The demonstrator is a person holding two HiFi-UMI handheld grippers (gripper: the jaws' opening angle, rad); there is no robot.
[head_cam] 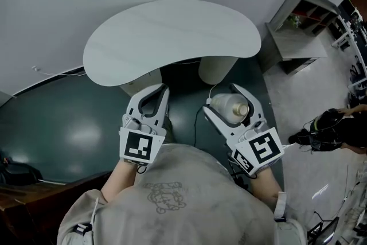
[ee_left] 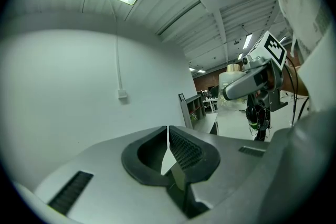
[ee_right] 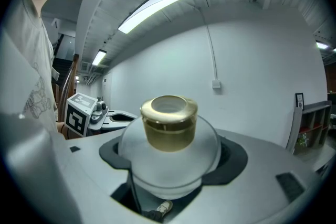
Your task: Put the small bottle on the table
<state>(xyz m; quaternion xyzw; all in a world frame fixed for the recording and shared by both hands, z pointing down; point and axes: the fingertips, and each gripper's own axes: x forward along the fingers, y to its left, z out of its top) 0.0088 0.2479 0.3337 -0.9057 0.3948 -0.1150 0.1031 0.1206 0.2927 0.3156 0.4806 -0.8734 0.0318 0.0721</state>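
The small bottle (head_cam: 228,109), at the centre right of the head view, is showing a frosted white body and a shiny gold cap (ee_right: 169,122). The right gripper (head_cam: 220,97) and the left gripper (head_cam: 162,89) are showing pale grey shells with black pads, and their 2 marker cubes (head_cam: 138,146) are showing black squares on white. The table (head_cam: 172,37), across the upper middle, is looking off-white with faint streaks. The floor (head_cam: 69,123) at the left is gleaming dark teal. The person's shirt (head_cam: 172,198) at the bottom is showing beige with a faint line emblem.
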